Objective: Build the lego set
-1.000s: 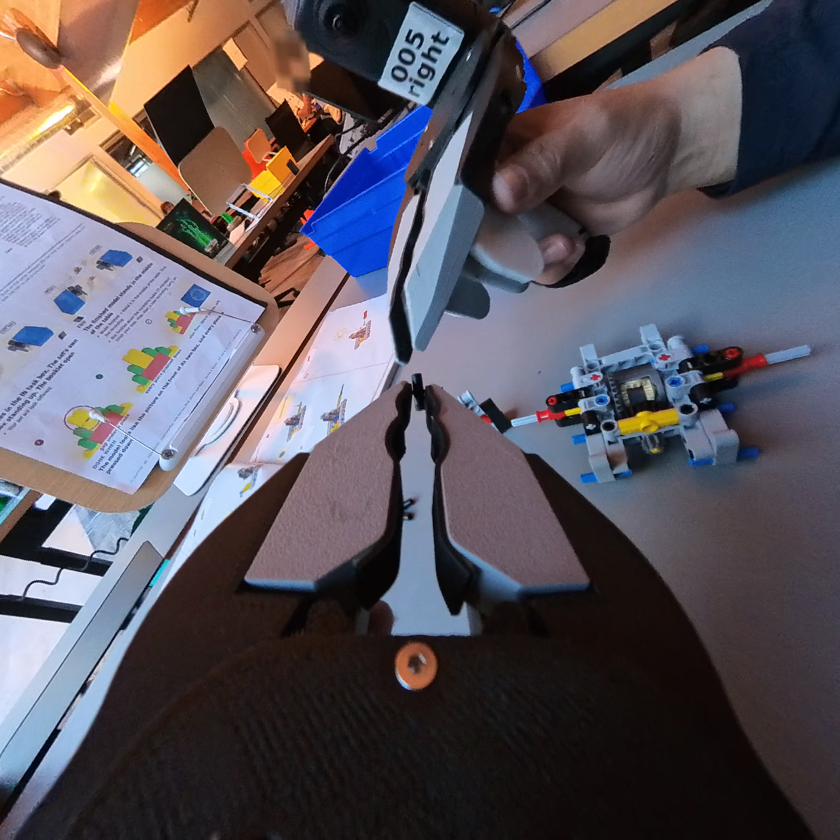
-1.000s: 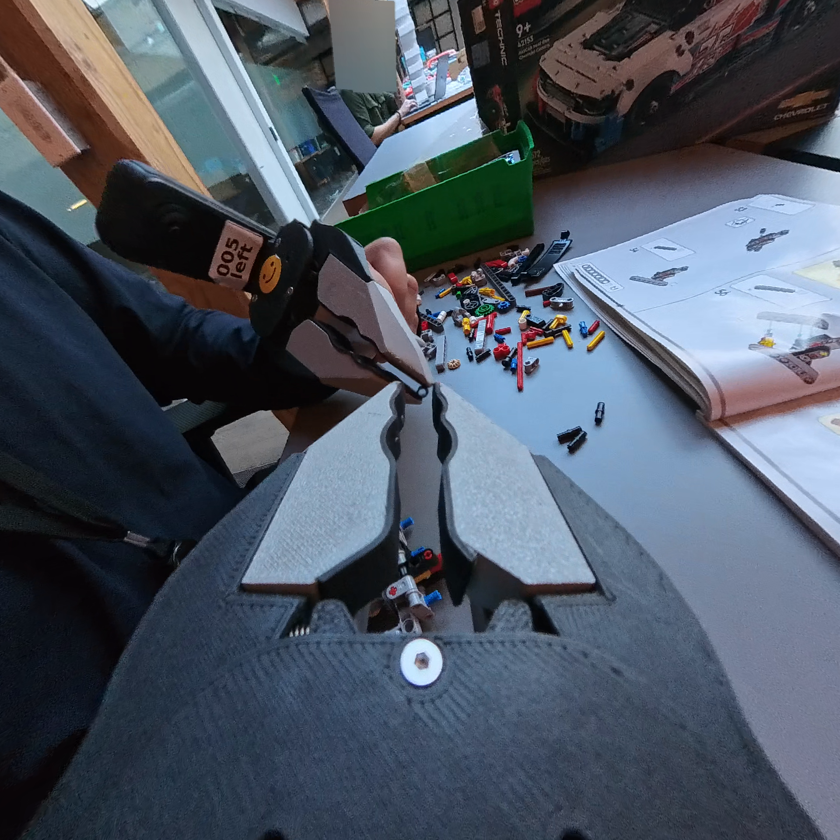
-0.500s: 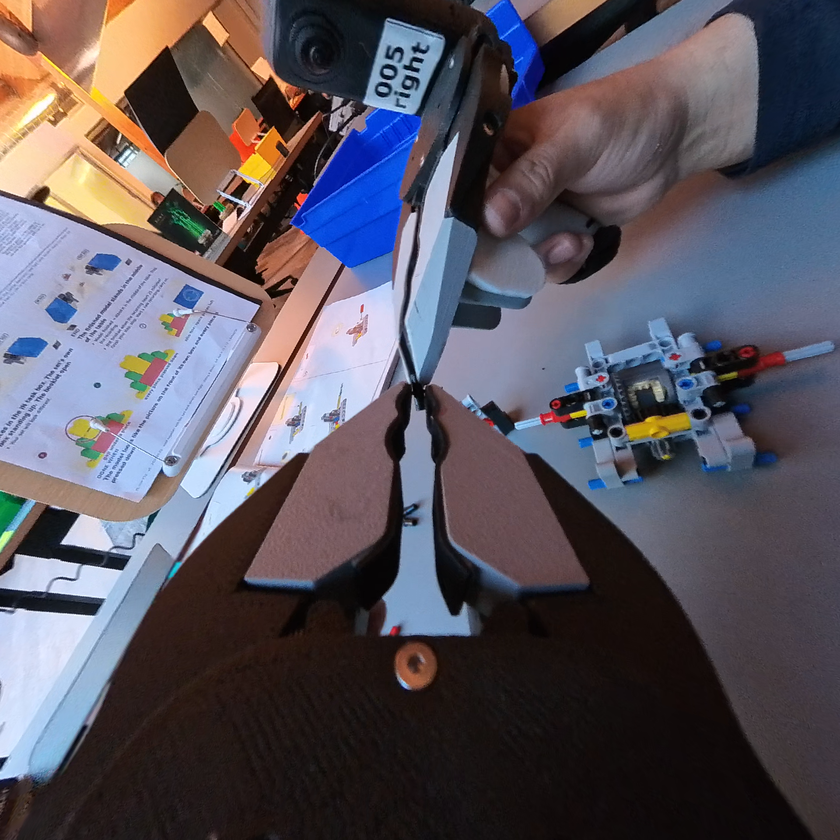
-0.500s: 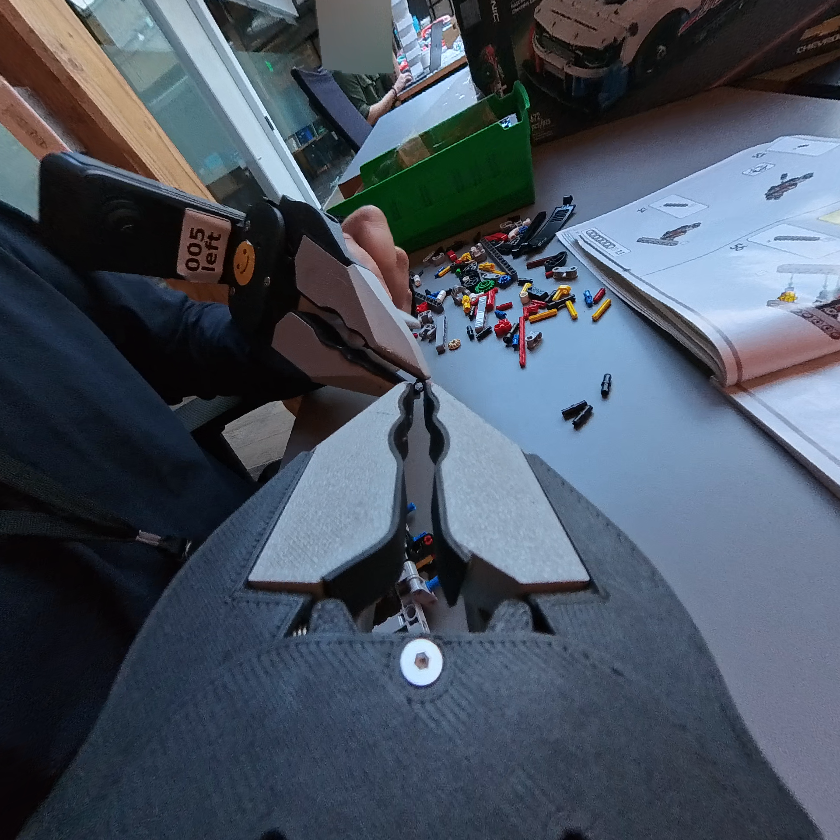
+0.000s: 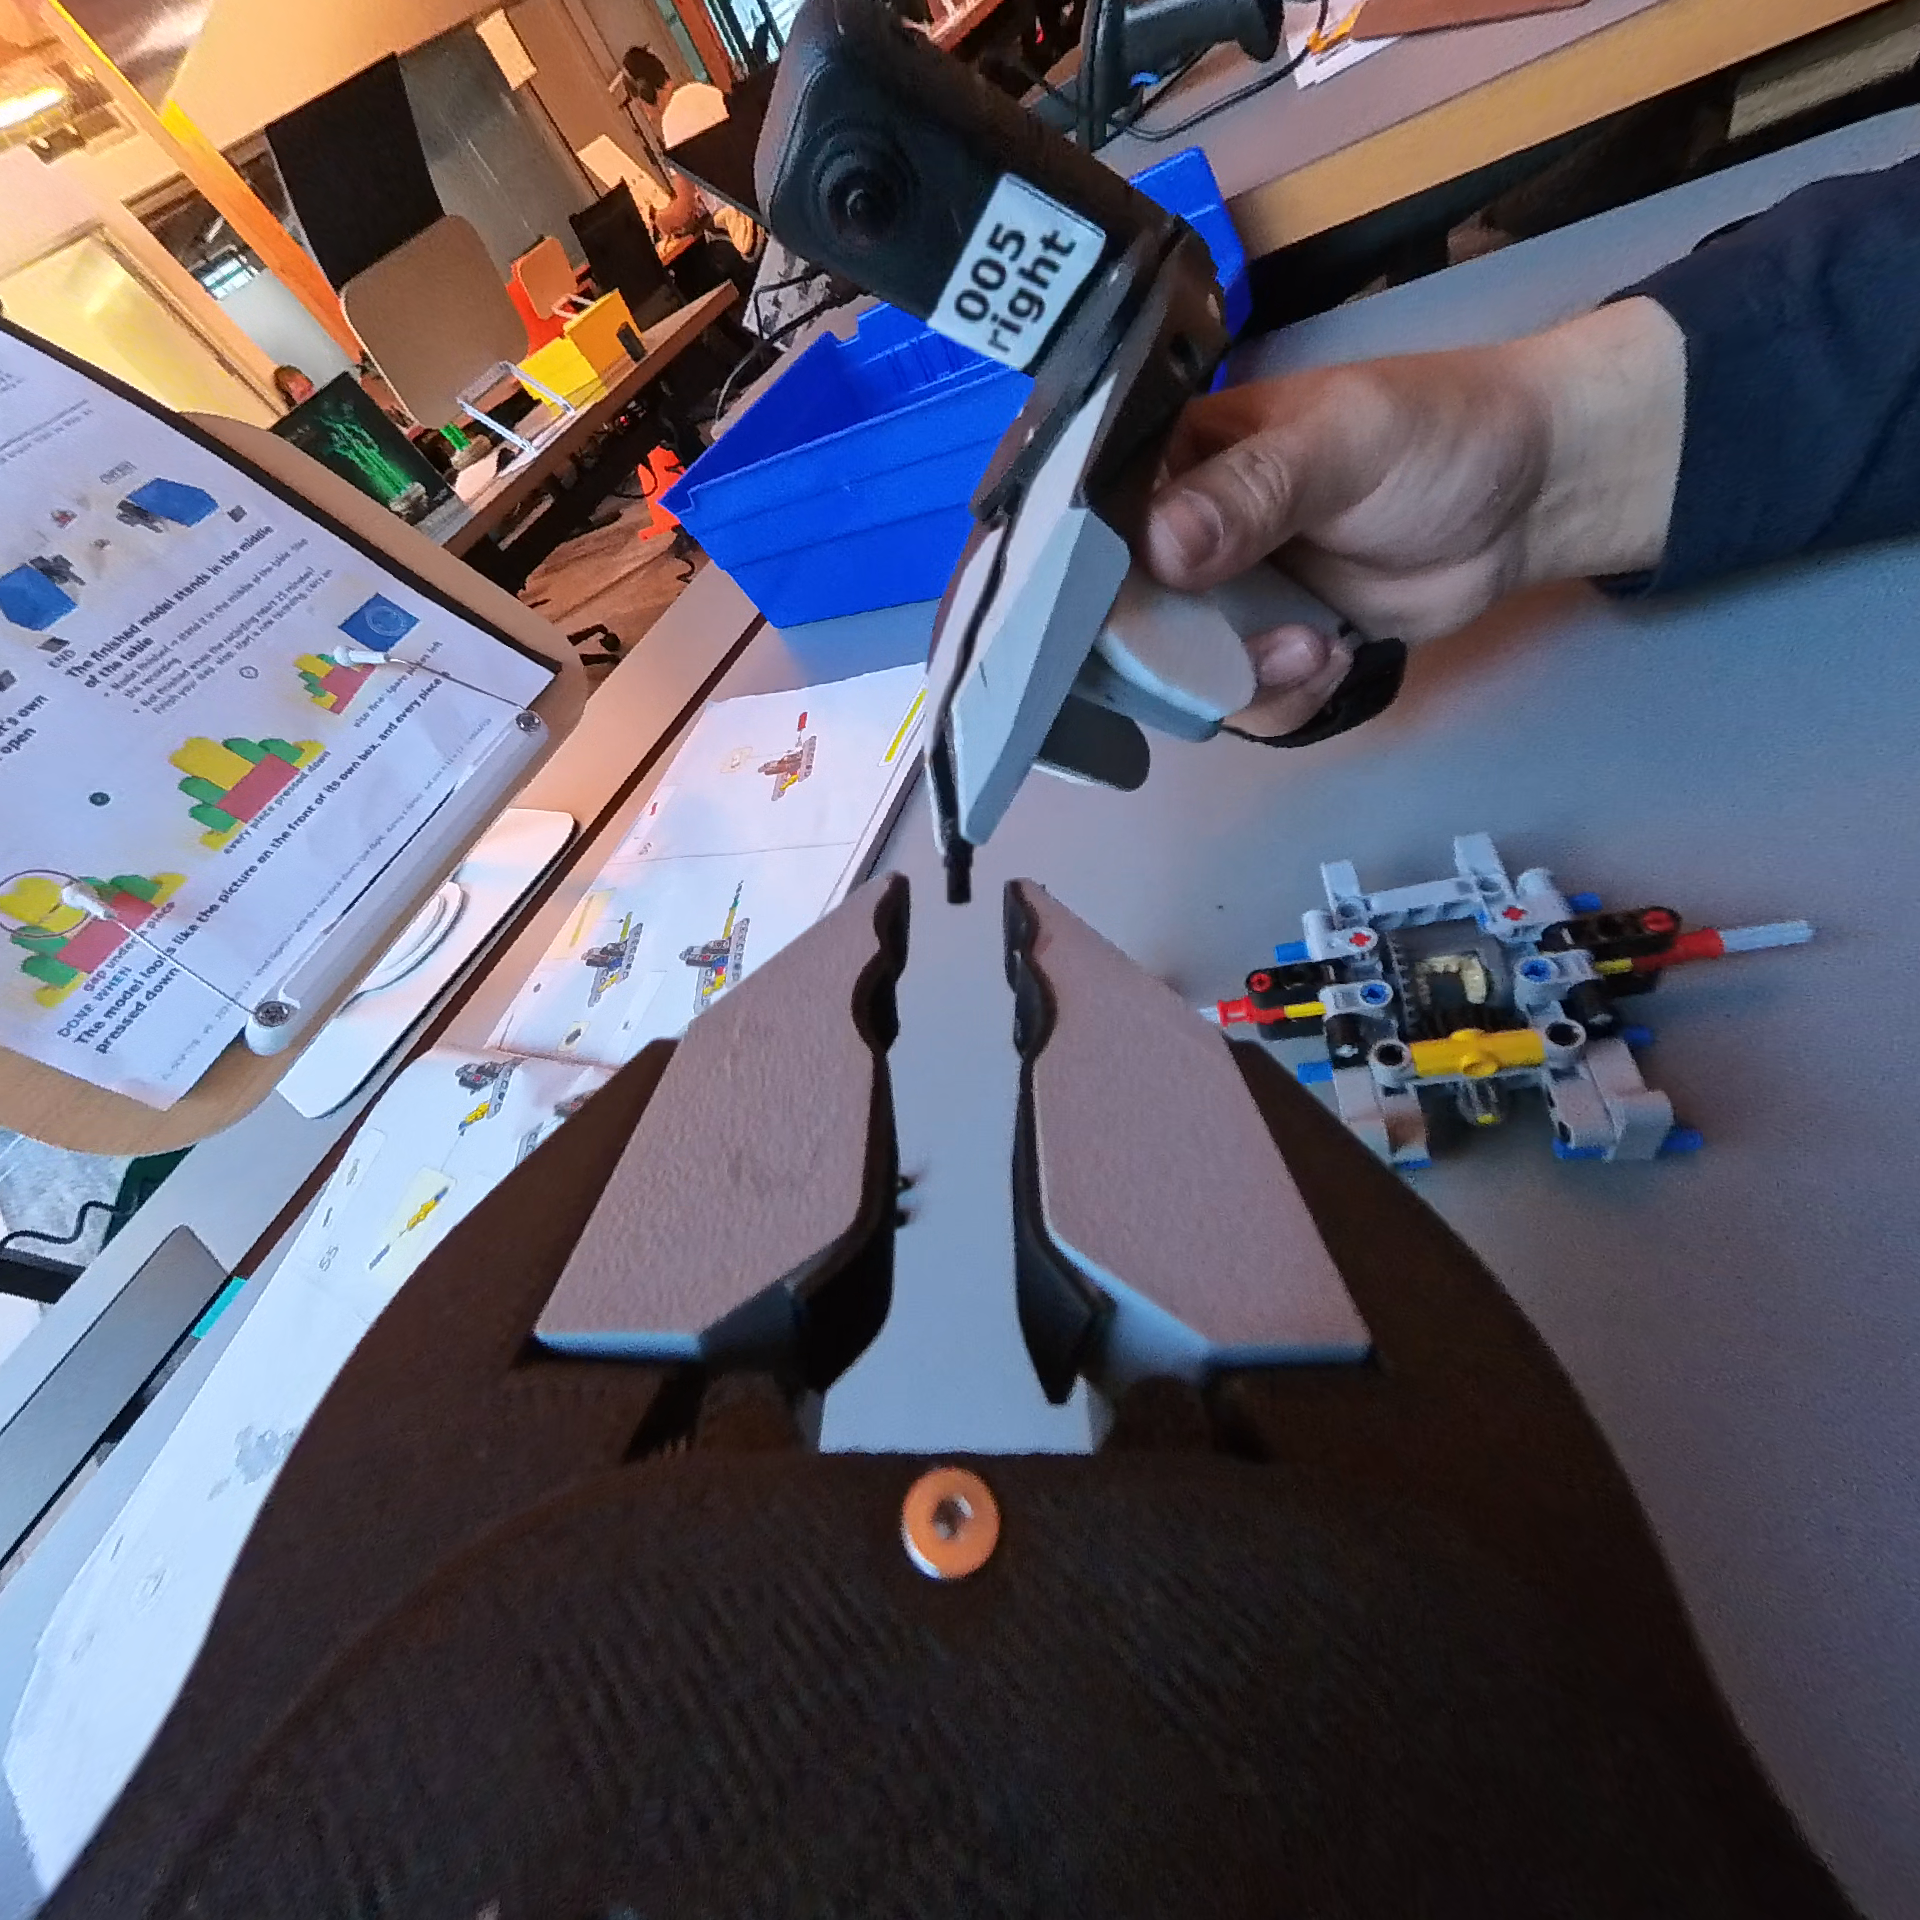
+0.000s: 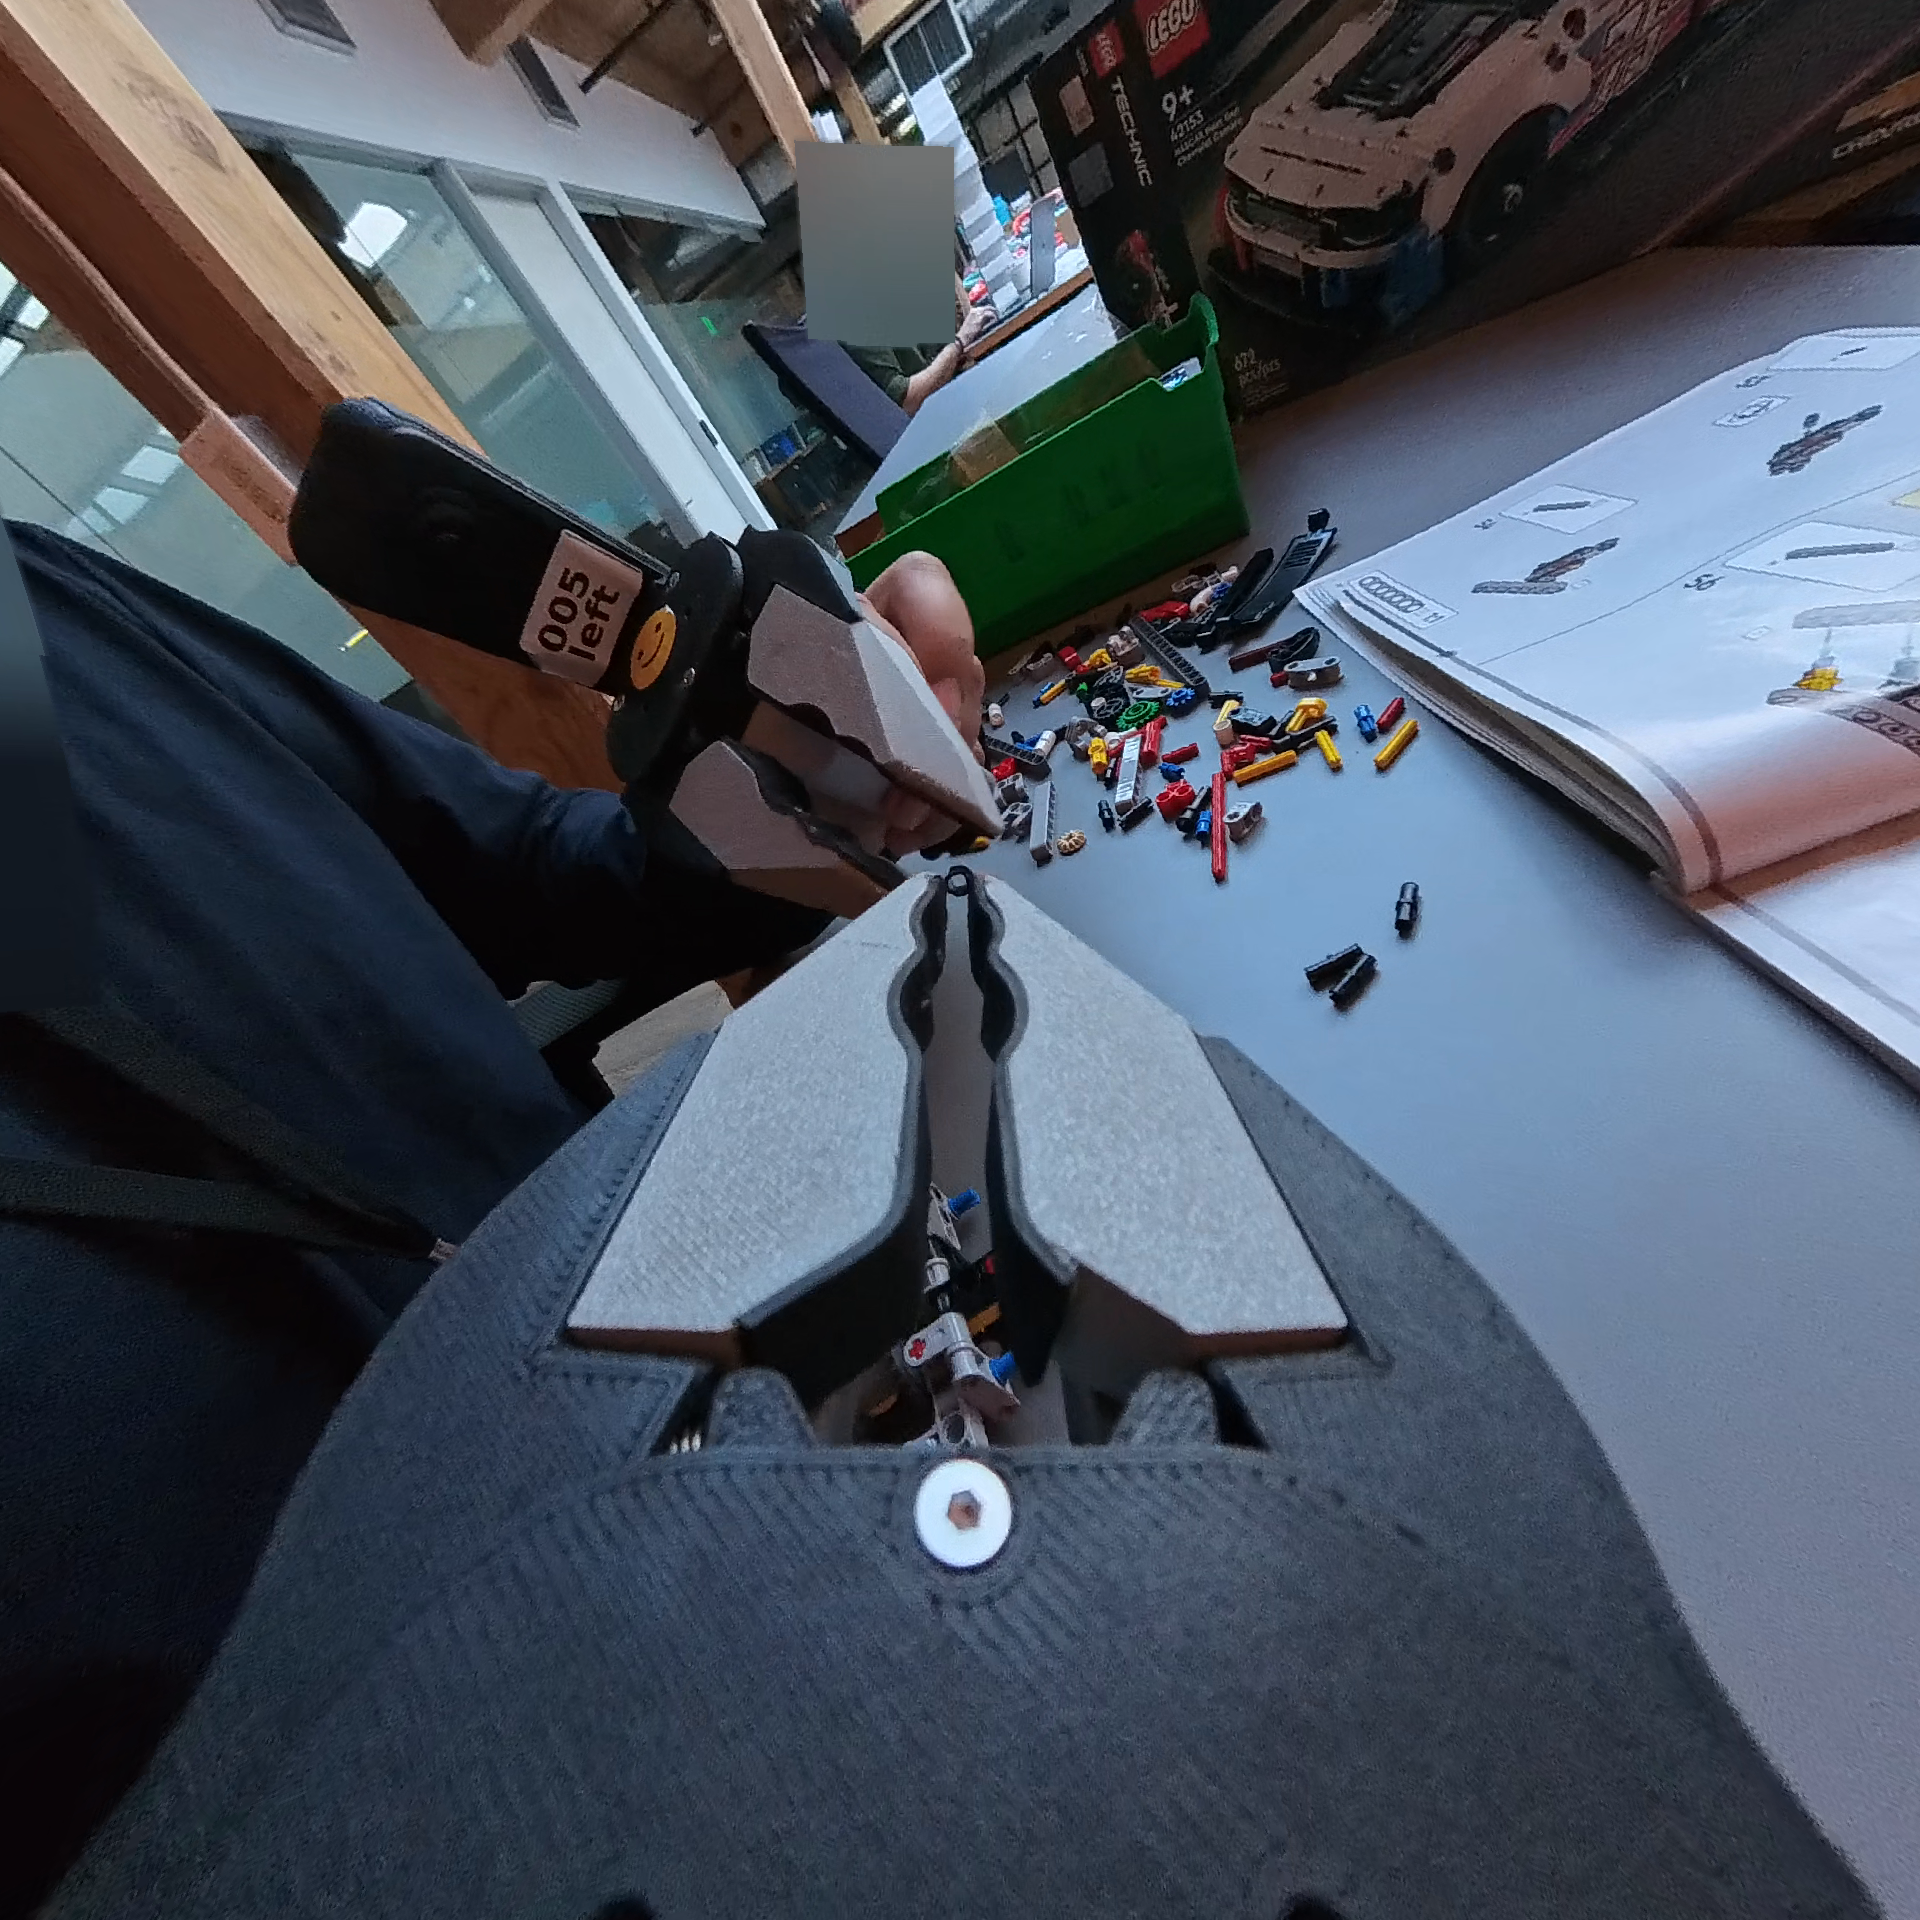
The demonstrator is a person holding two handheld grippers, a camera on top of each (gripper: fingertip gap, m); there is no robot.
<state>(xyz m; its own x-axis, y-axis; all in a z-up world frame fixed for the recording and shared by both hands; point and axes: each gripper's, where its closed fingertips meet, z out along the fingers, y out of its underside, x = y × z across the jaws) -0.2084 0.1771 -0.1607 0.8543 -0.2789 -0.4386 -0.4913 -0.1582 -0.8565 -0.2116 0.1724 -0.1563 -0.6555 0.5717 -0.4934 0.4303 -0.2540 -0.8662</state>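
Right now the right gripper (image 5: 951, 868) pinches a black pin (image 5: 956, 883) by one end above the table (image 5: 1558, 1455), just beyond the parted, empty left gripper (image 5: 956, 904), so a slight twist could drop it.

Counter (image 6: 1558, 1195): plain grey. Bin (image 6: 1070, 520): green. Second bin (image 5: 862, 499): blue. Loose parts (image 6: 1195, 727): red, yellow, blue, black, grey mix. Pin (image 6: 958, 883): black. Assembly (image 5: 1455, 1018): light grey frame, black core, yellow bar, red and blue pins. Booklet (image 6: 1714, 644): white pages.
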